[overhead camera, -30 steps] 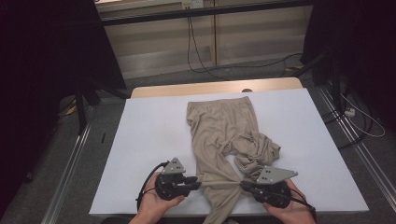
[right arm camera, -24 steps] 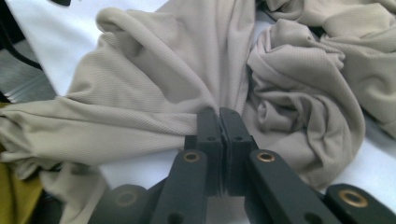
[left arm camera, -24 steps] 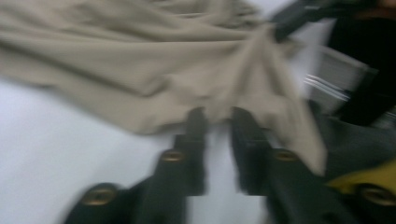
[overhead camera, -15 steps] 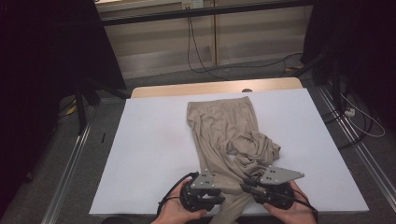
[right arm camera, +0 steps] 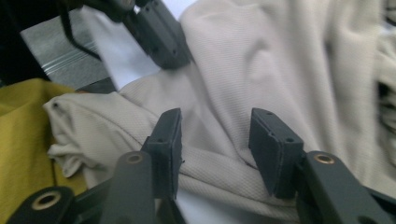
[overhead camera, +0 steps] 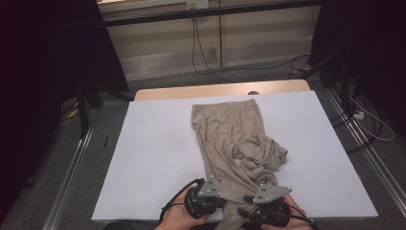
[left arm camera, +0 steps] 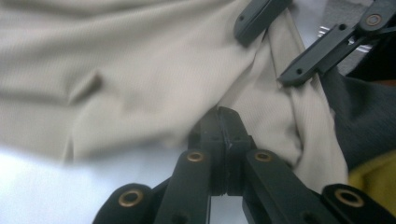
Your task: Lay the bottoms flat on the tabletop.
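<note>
White padding on the table (overhead camera: 158,158), beige ribbed trousers (overhead camera: 229,134) lengthwise down its middle, one leg bunched to the right.

Your left hand-held gripper (left arm camera: 227,116) has just been closing and now pinches the cloth's edge at the near hem; your right hand-held gripper (right arm camera: 217,140) has just been opening, its jaws apart with fabric between them but not pressed; set it deeper over the hem beside the left, clamp one layer only, then draw both evenly so the leg lies flat.
</note>
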